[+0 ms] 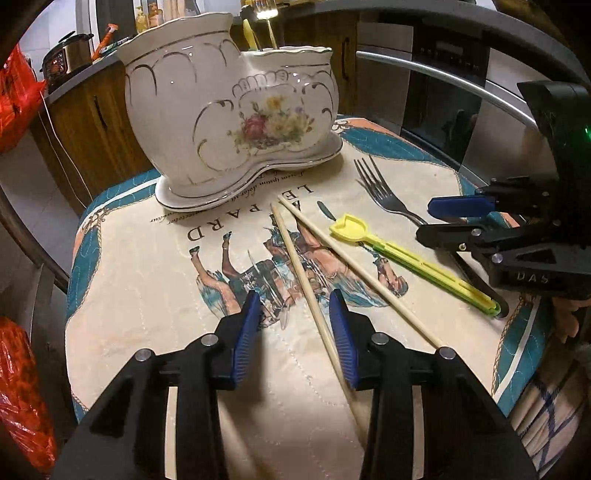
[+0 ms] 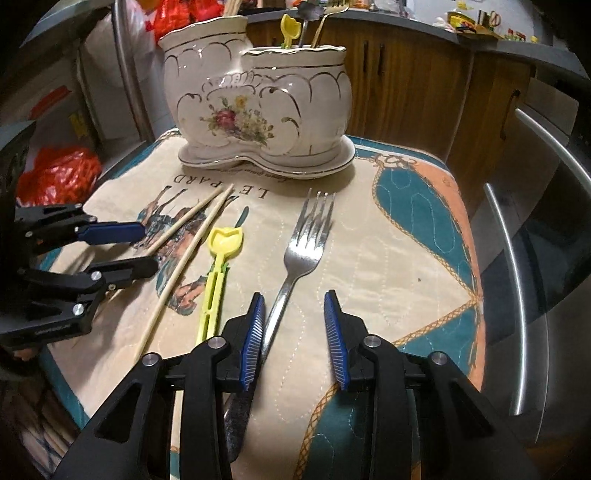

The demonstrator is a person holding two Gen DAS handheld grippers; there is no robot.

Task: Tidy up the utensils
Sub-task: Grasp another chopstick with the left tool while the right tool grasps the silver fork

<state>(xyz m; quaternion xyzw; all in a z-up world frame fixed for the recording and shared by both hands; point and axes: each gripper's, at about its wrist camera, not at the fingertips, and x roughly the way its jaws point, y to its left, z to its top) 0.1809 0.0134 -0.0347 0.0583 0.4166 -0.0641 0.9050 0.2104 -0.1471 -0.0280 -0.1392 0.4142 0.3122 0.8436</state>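
Four utensils lie loose before the holder (image 1: 229,110); left gripper (image 1: 295,325) gapes over a chopstick (image 1: 295,258), right gripper (image 2: 295,332) gapes astride the fork (image 2: 306,243), probably lining up grabs.

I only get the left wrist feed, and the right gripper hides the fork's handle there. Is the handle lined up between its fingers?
Observer: Yes. The fork has its handle running between the fingers of the open right gripper, close to one pad rather than centred.
Operator: Is there anything inside the holder's tall compartment? I only see its outer wall.
Observer: Wooden chopsticks stick up out of the tall side of the ceramic holder.
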